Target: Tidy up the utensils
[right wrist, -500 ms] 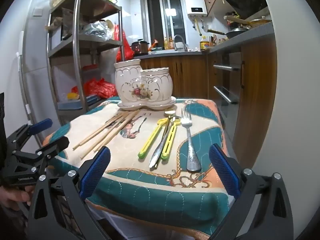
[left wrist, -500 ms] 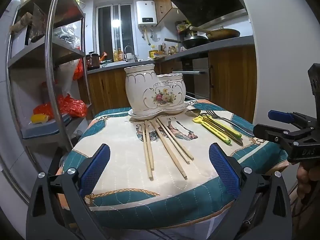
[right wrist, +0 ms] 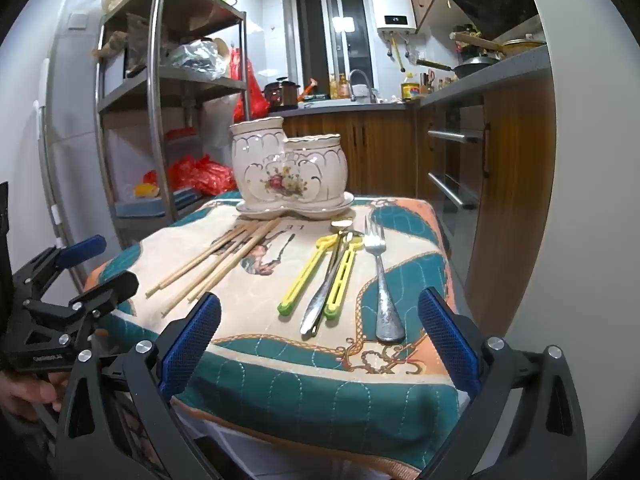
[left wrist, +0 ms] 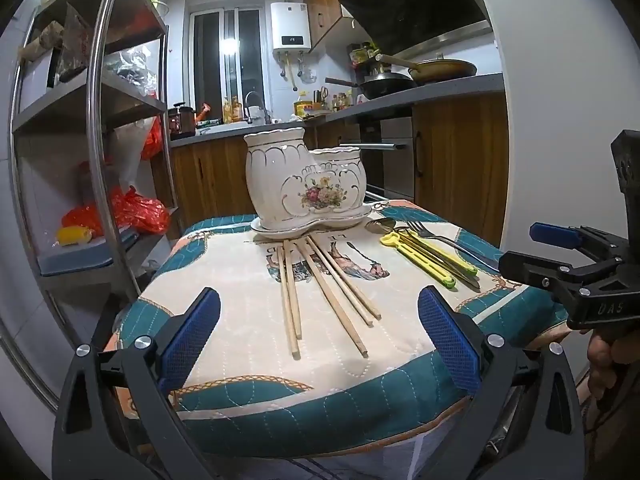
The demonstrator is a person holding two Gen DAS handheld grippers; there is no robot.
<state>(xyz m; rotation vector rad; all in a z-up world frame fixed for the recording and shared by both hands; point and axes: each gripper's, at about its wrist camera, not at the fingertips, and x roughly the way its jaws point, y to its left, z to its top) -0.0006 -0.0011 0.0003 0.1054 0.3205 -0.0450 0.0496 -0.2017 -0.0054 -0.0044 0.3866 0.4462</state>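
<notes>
A white floral ceramic utensil holder (left wrist: pixel 306 184) (right wrist: pixel 289 170) with two cups stands on its saucer at the far side of the small table. Several wooden chopsticks (left wrist: pixel 320 286) (right wrist: pixel 218 260) lie fanned out in front of it. To their right lie two yellow-green handled utensils (left wrist: pixel 426 254) (right wrist: pixel 316 272), a spoon (left wrist: pixel 382 224) and a metal fork (right wrist: pixel 380 280). My left gripper (left wrist: pixel 318 340) hovers open at the near table edge, facing the chopsticks. My right gripper (right wrist: pixel 318 340) is open too, before the fork and yellow utensils. Neither holds anything.
A patterned teal and cream cloth (left wrist: pixel 248 396) (right wrist: pixel 304 392) covers the table. A metal shelf rack (left wrist: pixel 96 128) (right wrist: pixel 156 92) with red bags stands on the left. Wooden kitchen cabinets (left wrist: pixel 456 152) (right wrist: pixel 508 184) and a counter with pans run along the right.
</notes>
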